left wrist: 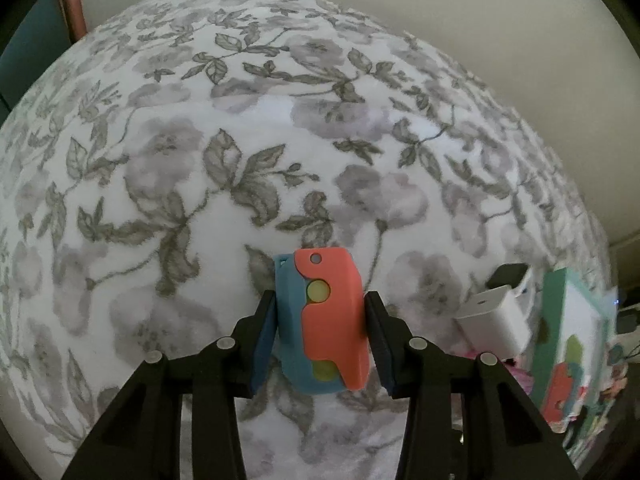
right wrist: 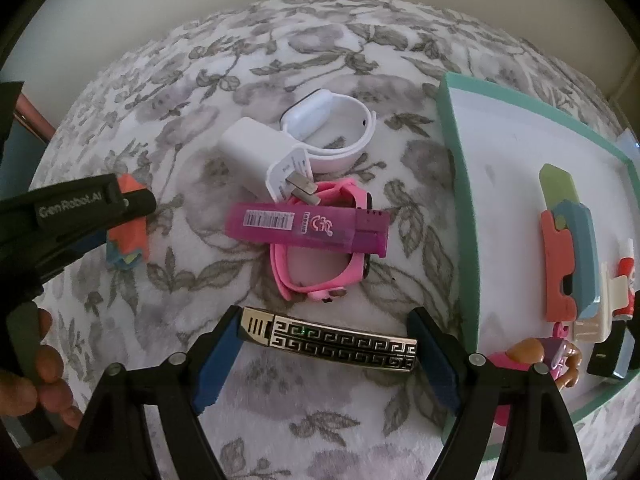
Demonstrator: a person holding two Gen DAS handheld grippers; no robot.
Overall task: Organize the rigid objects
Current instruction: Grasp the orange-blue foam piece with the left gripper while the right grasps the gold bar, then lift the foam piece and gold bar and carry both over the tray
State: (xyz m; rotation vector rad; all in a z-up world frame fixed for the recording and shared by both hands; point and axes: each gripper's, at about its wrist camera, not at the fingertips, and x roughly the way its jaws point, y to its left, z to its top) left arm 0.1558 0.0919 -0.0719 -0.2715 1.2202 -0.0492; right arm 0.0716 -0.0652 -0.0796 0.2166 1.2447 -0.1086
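In the left wrist view my left gripper (left wrist: 320, 320) has its jaws around an orange and blue toy (left wrist: 326, 322) with yellow-green dots, pads touching its sides above the floral blanket (left wrist: 200, 160). In the right wrist view the same toy (right wrist: 126, 226) shows at the left gripper's tip (right wrist: 120, 200). My right gripper (right wrist: 324, 340) is open with a silver and black patterned lighter (right wrist: 332, 340) lying crosswise between its fingers on the blanket. Ahead lie a purple lighter (right wrist: 306, 228), a pink watch (right wrist: 320, 264), a white charger (right wrist: 264, 156) and a white band (right wrist: 340, 132).
A teal-rimmed white tray (right wrist: 456, 200) stands at the right, holding another orange and blue toy (right wrist: 568, 256), a cream clip (right wrist: 600, 312) and small figures. The tray also shows in the left wrist view (left wrist: 556, 300) beside the white charger (left wrist: 496, 320). A wall runs behind the bed.
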